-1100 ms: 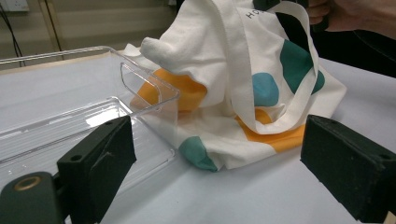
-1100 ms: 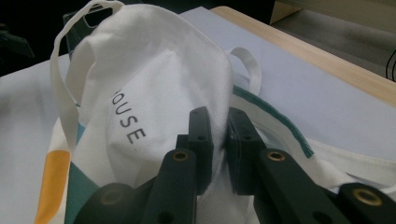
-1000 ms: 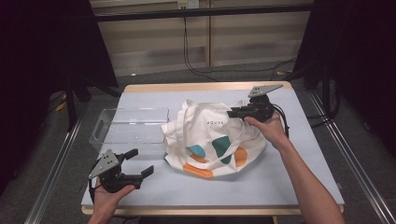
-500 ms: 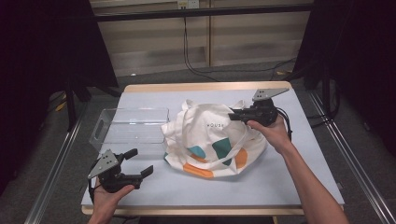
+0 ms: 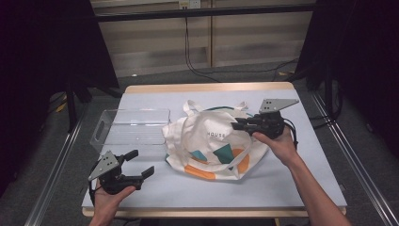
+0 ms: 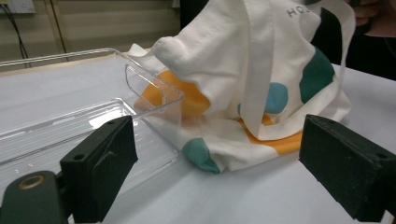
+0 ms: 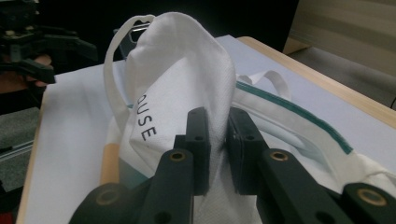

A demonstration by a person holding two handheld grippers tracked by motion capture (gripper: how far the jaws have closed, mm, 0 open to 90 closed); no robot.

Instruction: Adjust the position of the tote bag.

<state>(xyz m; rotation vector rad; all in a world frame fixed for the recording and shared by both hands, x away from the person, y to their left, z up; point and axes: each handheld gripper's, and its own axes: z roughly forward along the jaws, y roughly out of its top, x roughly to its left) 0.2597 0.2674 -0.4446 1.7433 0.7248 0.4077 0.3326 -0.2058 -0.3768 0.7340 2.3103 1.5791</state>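
A white cloth tote bag with orange, teal and blue patches lies crumpled in the middle of the table. My right gripper is at the bag's right side, shut on a raised fold of its white cloth, which is pinched between the pads. One handle strap loops up on the far side of that fold. My left gripper is held near the table's front left corner, open with nothing between its fingers, and points toward the bag.
A clear plastic tray stands at the left, its near end wall touching the bag. The pale blue table top has a wooden rim and metal rails along both sides. Dark floor and cables lie beyond.
My right gripper has moved a little to the right and toward the person, drawing the pinched fold of the bag with it. The left gripper has stayed where it was.
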